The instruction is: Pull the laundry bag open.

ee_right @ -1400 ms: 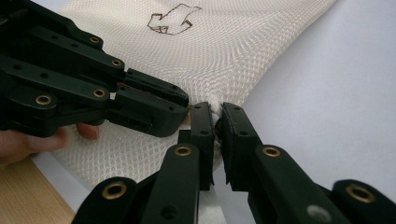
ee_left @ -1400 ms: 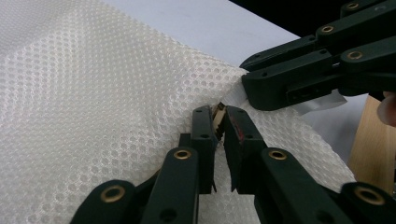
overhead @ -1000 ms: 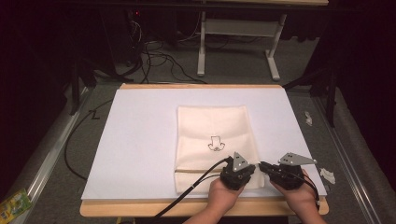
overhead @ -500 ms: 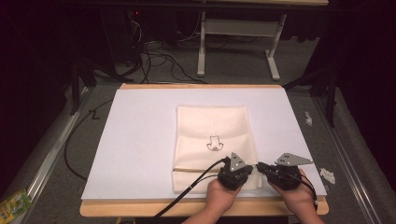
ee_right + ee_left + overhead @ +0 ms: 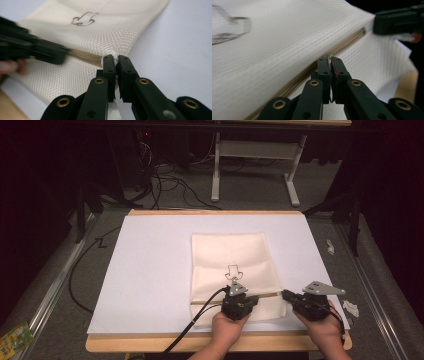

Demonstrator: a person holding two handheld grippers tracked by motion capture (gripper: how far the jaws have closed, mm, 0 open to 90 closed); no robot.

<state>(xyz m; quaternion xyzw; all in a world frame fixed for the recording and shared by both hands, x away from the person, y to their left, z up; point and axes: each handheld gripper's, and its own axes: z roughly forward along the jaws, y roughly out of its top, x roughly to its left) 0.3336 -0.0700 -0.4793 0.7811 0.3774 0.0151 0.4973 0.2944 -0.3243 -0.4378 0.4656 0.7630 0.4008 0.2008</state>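
A cream mesh bag (image 5: 232, 255) with a small black arrow drawing lies flat on the white table cover (image 5: 150, 270), its zipper running across near the front end. My left gripper (image 5: 256, 298) is shut on the zipper's small metal pull (image 5: 328, 56), partway along the zipper line. My right gripper (image 5: 285, 294) is shut on the bag's edge (image 5: 115, 53) at the zipper's right end. In the right gripper view the left gripper (image 5: 37, 48) shows blurred at the left, above the tan zipper gap (image 5: 85, 56). The right gripper (image 5: 398, 21) is visible in the left gripper view at top right.
The wooden table edge (image 5: 150, 342) runs along the front. A black cable (image 5: 192, 327) trails from the left gripper off the front edge. Small white scraps (image 5: 350, 307) lie on the grey floor at the right. A white desk frame (image 5: 255, 150) and cables stand beyond the table.
My left gripper has slid a little to the left along the zipper line. My right gripper has stayed at the bag's right edge.
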